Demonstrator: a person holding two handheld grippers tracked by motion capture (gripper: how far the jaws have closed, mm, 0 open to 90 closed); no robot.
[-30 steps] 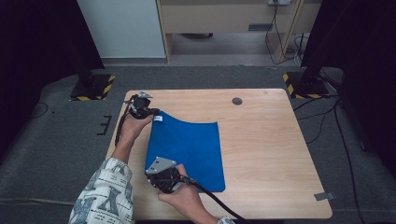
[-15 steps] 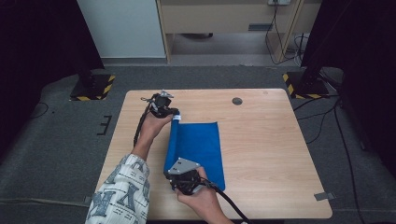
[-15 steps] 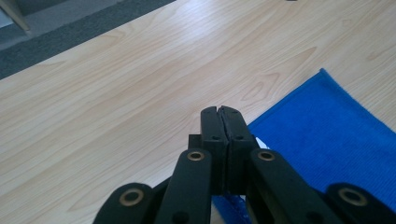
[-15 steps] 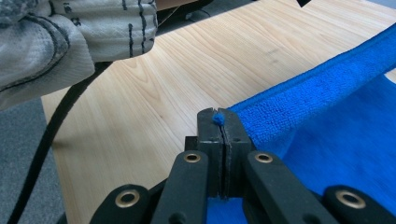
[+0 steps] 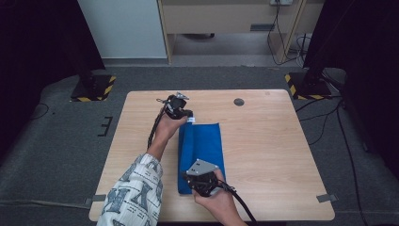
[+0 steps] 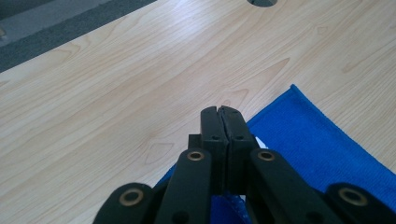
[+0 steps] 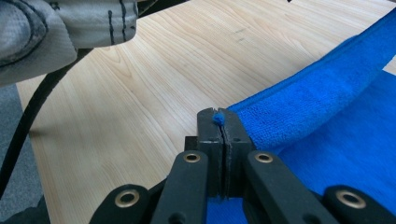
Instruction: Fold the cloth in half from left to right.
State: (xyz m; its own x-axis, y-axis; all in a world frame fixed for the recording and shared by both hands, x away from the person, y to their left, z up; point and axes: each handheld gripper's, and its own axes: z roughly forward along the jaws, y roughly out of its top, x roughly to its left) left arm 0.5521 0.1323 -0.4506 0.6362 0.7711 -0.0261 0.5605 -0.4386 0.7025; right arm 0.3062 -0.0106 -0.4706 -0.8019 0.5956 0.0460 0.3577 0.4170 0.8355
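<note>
A blue cloth [image 5: 203, 146] lies on the wooden table [image 5: 277, 146], its left edge lifted and folded over to the right. My left gripper [image 5: 189, 116] is shut on the cloth's far left corner, beside a small white tag [image 5: 192, 120]. In the left gripper view the jaws [image 6: 219, 112] are pressed together with the blue cloth [image 6: 317, 149] trailing beneath them. My right gripper [image 5: 188, 180] is shut on the near left corner. A tuft of blue shows at its tips [image 7: 218, 116] and the raised cloth fold [image 7: 322, 88] runs off to the right.
A round cable hole [image 5: 239, 101] sits in the table's far middle. A patterned sleeve [image 7: 46, 28] and a black cable [image 7: 28, 116] lie left of the right gripper. Black stands with striped bases [image 5: 91, 88] [image 5: 306, 84] flank the table on grey carpet.
Both grippers have moved right, carrying the cloth's left edge with them. The cloth has gone from spread wide to a narrower folded strip.
</note>
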